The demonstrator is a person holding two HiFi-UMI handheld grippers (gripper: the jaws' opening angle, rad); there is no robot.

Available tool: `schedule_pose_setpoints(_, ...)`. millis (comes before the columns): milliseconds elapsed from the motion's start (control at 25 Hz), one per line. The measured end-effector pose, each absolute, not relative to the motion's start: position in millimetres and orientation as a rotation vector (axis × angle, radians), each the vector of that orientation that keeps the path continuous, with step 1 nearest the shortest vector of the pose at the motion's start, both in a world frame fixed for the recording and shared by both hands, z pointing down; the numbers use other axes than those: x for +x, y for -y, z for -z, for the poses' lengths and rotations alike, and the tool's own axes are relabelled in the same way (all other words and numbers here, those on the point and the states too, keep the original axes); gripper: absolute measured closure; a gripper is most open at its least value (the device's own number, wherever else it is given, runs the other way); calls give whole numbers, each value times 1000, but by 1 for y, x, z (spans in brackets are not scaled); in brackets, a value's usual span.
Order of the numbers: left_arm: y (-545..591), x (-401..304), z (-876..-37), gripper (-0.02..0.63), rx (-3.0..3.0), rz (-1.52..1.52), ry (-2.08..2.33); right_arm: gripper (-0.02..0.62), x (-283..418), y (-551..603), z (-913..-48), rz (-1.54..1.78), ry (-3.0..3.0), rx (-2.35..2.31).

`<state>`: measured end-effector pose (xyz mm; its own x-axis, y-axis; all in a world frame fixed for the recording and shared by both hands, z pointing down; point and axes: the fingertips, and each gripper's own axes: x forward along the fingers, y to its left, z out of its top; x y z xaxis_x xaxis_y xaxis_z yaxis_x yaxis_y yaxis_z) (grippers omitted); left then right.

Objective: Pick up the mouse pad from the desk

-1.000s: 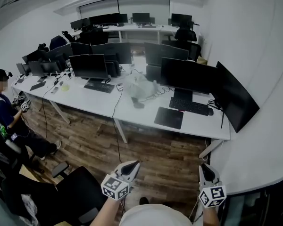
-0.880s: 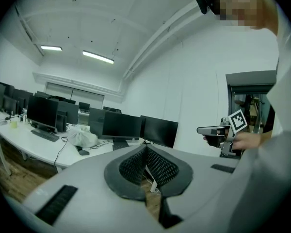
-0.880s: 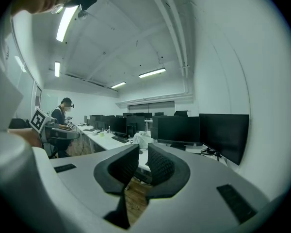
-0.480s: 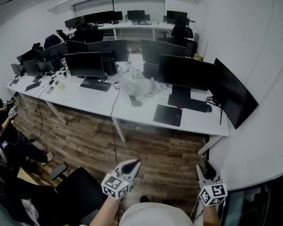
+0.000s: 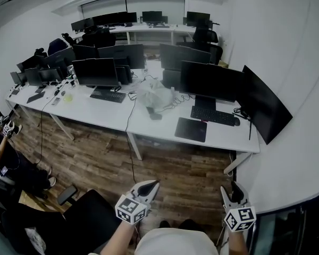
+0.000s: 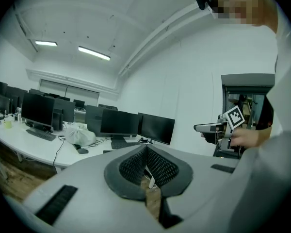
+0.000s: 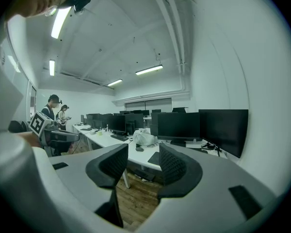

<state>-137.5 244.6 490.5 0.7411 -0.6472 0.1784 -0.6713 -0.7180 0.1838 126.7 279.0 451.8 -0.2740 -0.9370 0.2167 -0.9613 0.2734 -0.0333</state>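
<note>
Head view first: mouse pad (image 5: pixel 191 129) is lying flat on the desk (image 5: pixel 223 138), close to the desk's front edge and toward its right end. Farther back on the desk a keyboard (image 5: pixel 212 117) is sitting, and a white bag (image 5: pixel 156 95) is slumping near the desk's middle. Both grippers are hanging well short of the desk, over the wood floor (image 5: pixel 165 166): left gripper (image 5: pixel 150 185) and right gripper (image 5: pixel 231 190), neither one touching anything.

Over to the left gripper view: its jaws are pressing together, tips meeting, nothing caught in them. The desk is stretching away at the left with monitors lined along it, and the right gripper is showing off to the side, well clear of the desk.

Now the right gripper view: its jaws have just been opening and are standing wide apart, with nothing between them. Through that gap the mouse pad is showing as a dark patch on the desk's near edge, far beyond the tips.
</note>
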Motion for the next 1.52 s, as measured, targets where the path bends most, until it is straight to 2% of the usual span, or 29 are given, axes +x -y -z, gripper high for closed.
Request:
schedule_pose_setpoints(600,-190,-134,-506,591,2646,-168,1066,382,137,-216,-478,-329,2340,1747)
schedule_pose_setpoints(1520,-24,-53,-526,591,2567,-249,1190,382,211,-14,-518,-422,2422,1578)
